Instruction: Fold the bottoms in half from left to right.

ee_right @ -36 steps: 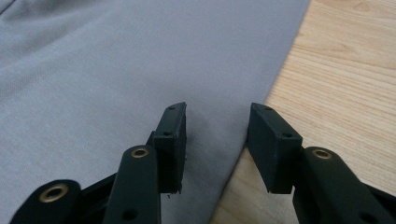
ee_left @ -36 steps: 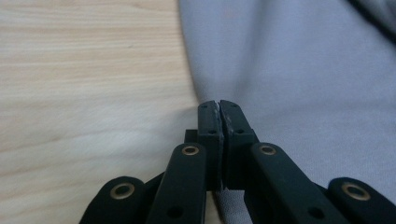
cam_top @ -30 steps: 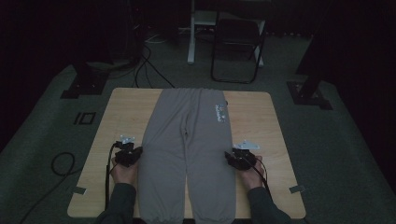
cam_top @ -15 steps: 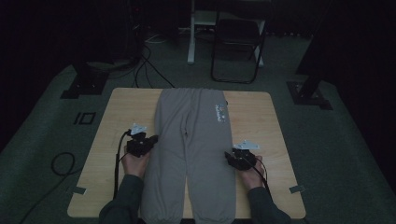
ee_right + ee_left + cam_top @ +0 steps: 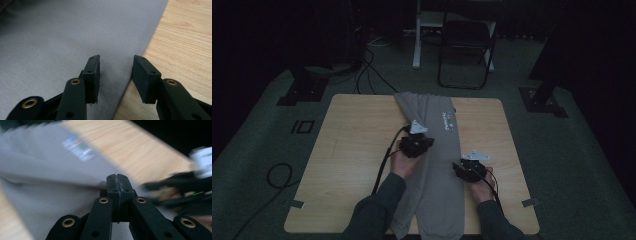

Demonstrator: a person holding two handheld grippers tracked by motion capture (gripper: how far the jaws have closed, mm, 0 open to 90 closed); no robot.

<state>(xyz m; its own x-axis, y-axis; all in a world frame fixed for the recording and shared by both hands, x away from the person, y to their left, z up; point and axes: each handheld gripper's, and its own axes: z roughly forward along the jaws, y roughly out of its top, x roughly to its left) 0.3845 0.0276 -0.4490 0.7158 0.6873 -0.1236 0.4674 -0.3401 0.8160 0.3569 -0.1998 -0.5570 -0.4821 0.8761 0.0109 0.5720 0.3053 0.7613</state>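
Grey sweatpants (image 5: 432,175) lie lengthwise on the wooden table (image 5: 352,150), with a small print (image 5: 447,120) near the waist. My left gripper (image 5: 416,142) is shut on the left leg's edge and holds it lifted over the middle of the pants, so that side is folded rightward. In the blurred left gripper view the jaws (image 5: 117,180) are pressed together above the grey cloth (image 5: 50,170). My right gripper (image 5: 469,170) rests at the right edge of the pants. Its open jaws (image 5: 115,75) straddle the cloth edge (image 5: 62,37) over the wood (image 5: 182,37).
A black chair (image 5: 464,45) and a white post (image 5: 417,35) stand behind the table. Black stand feet (image 5: 304,85) (image 5: 542,97) flank its far corners. Cables (image 5: 277,175) lie on the floor at left. Bare wood lies left of the pants.
My left gripper has risen and swung right and forward from the left edge, drawing the left leg over the pants. The right gripper has not moved.
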